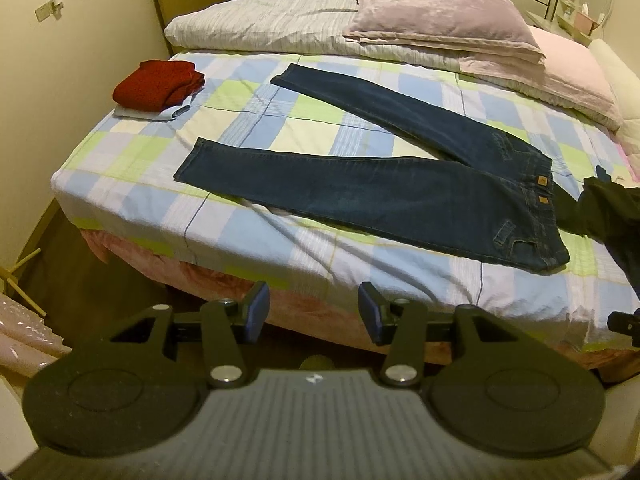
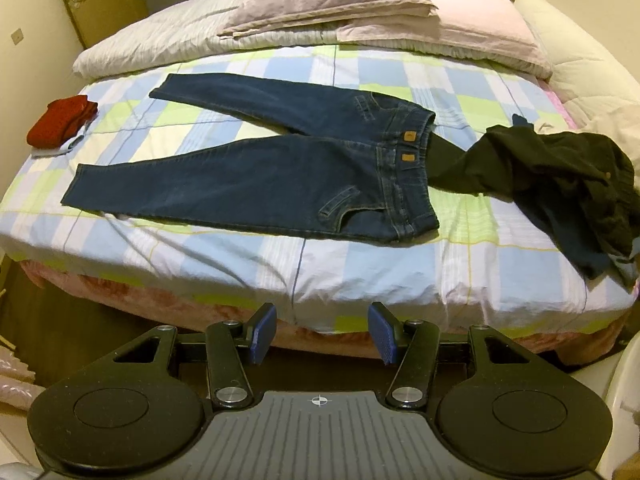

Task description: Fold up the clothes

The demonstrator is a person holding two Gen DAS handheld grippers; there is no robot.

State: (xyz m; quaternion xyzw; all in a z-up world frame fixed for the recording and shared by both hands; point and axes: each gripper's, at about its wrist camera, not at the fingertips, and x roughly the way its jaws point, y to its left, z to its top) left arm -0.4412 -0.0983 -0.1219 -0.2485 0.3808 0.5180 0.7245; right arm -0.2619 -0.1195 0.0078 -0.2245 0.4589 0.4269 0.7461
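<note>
Dark blue jeans (image 1: 384,196) (image 2: 256,184) lie flat on the checked bed sheet, legs spread toward the left, waistband at the right. A dark crumpled garment (image 2: 560,184) (image 1: 608,212) lies on the sheet, touching the right of the waistband. A folded red garment (image 1: 158,84) (image 2: 60,122) rests on a folded pale one at the far left. My left gripper (image 1: 314,312) is open with nothing between its blue pads, hovering off the bed's near edge. My right gripper (image 2: 322,334) is likewise open with nothing in it, short of the bed edge below the jeans' waist.
The bed (image 2: 360,272) has a pink skirt along its near side. Pillows and a folded lilac blanket (image 1: 440,20) are stacked at the far end. A wall and door stand at the left; wooden sticks (image 1: 20,276) lean by the floor at the lower left.
</note>
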